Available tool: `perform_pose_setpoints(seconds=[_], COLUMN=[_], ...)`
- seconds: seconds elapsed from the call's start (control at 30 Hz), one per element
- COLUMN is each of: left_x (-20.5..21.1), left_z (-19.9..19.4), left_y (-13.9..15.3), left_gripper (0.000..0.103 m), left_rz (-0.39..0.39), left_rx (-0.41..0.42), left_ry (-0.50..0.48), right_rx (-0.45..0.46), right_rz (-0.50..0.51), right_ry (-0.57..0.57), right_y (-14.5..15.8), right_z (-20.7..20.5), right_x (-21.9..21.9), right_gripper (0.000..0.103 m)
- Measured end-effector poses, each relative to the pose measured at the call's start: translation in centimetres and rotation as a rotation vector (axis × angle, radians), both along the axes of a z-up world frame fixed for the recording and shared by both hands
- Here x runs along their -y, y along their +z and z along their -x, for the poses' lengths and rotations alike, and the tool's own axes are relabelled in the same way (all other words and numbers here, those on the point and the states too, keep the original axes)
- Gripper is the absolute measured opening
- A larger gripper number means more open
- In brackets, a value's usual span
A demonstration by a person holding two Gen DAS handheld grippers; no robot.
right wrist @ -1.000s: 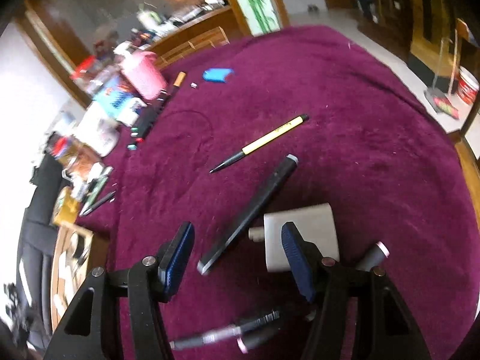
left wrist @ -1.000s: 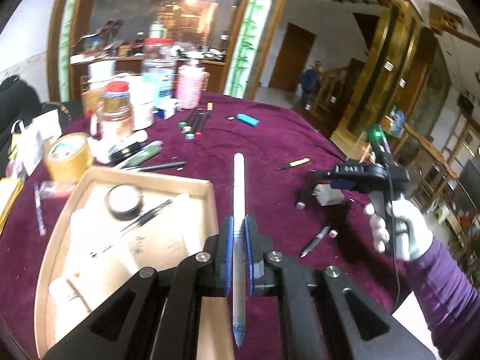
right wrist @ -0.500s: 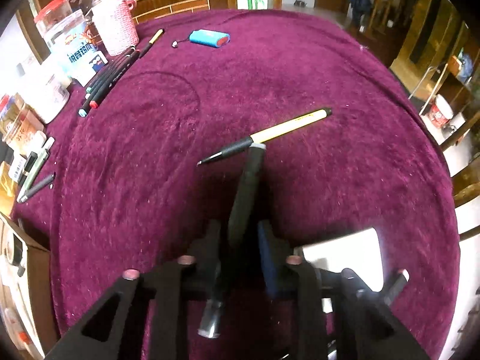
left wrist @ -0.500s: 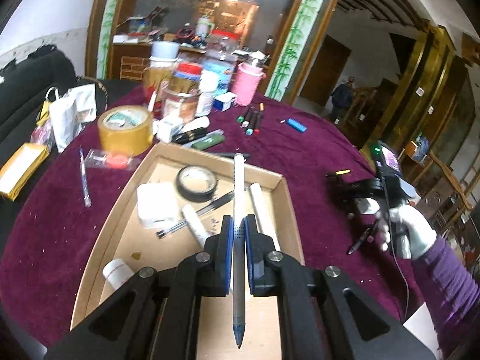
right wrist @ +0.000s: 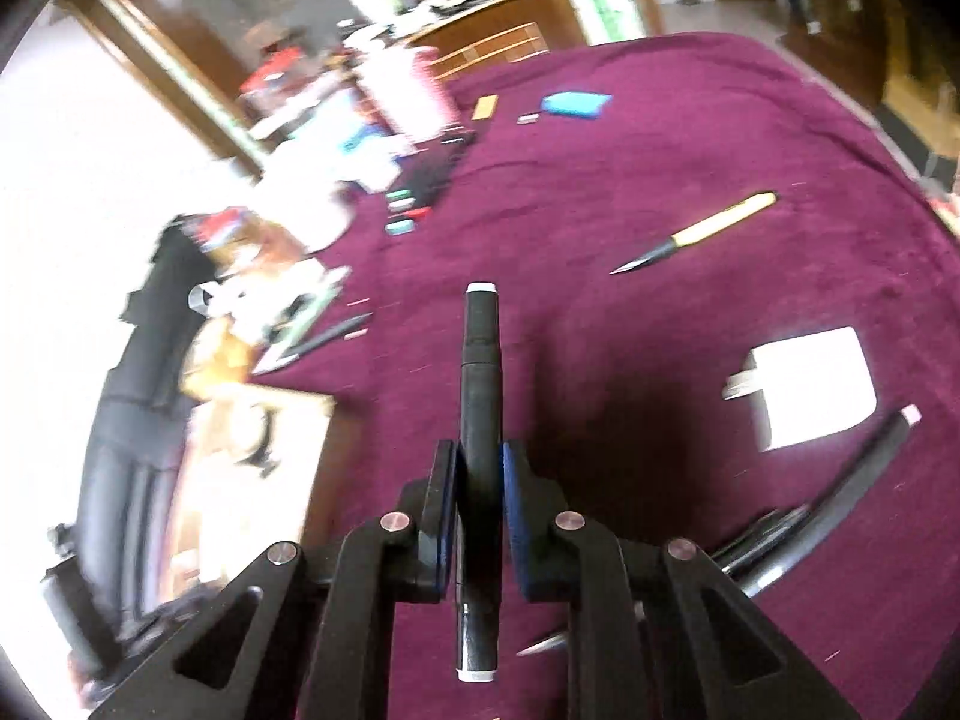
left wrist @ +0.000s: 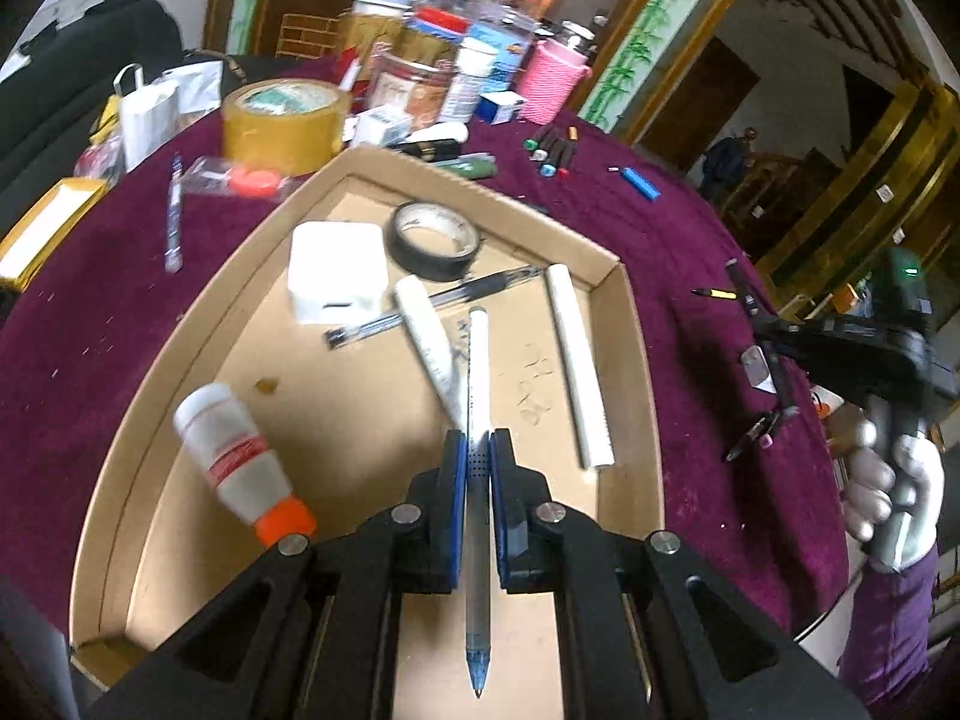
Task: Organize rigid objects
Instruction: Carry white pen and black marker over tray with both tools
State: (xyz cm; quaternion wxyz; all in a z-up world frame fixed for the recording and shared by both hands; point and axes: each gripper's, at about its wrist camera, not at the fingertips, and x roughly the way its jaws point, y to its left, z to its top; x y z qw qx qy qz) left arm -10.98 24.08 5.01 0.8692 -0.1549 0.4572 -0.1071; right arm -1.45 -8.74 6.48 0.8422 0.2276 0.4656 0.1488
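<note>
Though handwritten, cardboard tray (left wrist: 636,324) scrawl unreadable

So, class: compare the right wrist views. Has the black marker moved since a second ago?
Yes. The black marker has left the purple cloth beside the white adapter; the right gripper now holds it clamped above the cloth.

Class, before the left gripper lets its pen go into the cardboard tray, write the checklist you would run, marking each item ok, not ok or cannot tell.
1. Left gripper shut on the white pen: ok.
2. Pen above the cardboard tray, inside its walls: ok.
3. Bare tray floor under the pen: not ok, a white tube lies beside its far end.
4. Pen's height above the floor: cannot tell.
5. Right gripper shut on the black marker: ok.
6. Right gripper clear of the tray: ok, it is over the purple cloth.
</note>
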Motion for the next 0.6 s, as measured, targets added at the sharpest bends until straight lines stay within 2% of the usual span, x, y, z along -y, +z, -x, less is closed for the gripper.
perform_pose_setpoints(seconds=[0.23, 0.33, 0.4, 0.6], left_x=[-1.3, -1.1, -1.0, -0.2], left_z=[-0.2, -1.3, -1.9, -4.4], left_y=[-1.3, -2.2, -2.1, -2.1], left_gripper=[0.008, 0.008, 0.008, 0.008], left_rz=[-0.003, 0.005, -0.003, -0.008], left_rx=[-0.095, -0.139, -0.14, -0.145], left_ry=[0.06, 0.06, 0.063, 0.051], right_rx=[-0.03, -0.055, -0.082, -0.134], right_rz=[-0.108, -0.091, -0.074, 0.005], right_ry=[0.188, 0.249, 0.265, 0.246], right_y=[0.6, 0.0, -0.7, -2.7], right_z=[1.6, 1.6, 1.2, 0.8], right_x=[-8.3, -12.3, -14.2, -18.2], right_gripper=[0.016, 0.016, 0.016, 0.017])
